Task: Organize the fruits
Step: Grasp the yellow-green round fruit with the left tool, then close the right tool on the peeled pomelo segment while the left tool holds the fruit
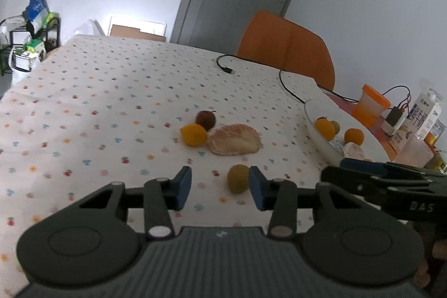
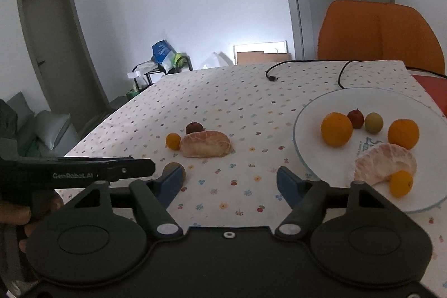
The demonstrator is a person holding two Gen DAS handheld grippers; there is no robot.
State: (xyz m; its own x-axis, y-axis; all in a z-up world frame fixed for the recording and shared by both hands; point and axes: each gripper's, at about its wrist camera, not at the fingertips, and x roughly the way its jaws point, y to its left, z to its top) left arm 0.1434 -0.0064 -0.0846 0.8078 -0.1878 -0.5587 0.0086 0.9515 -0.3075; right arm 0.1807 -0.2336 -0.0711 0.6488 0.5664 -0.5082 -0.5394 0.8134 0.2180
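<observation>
A small green fruit (image 1: pixel 238 178) lies on the dotted tablecloth between the jaws of my left gripper (image 1: pixel 220 186). It sits close against the right pad, with a wide gap to the left pad, so the gripper is open. Beyond it lie a peeled citrus piece (image 1: pixel 234 143), a small orange (image 1: pixel 193 134) and a dark red fruit (image 1: pixel 206 119). My right gripper (image 2: pixel 229 182) stands open over bare cloth, left of the white plate (image 2: pixel 307 108). The plate holds two oranges (image 2: pixel 336 129), a red fruit, a green fruit, a peeled piece (image 2: pixel 385 161) and a small orange.
A black cable (image 2: pixel 307 63) runs across the far side of the table, before an orange chair (image 2: pixel 377 30). An orange-lidded cup (image 1: pixel 370 105), a carton (image 1: pixel 427 113) and a clear tumbler stand past the plate at the right edge.
</observation>
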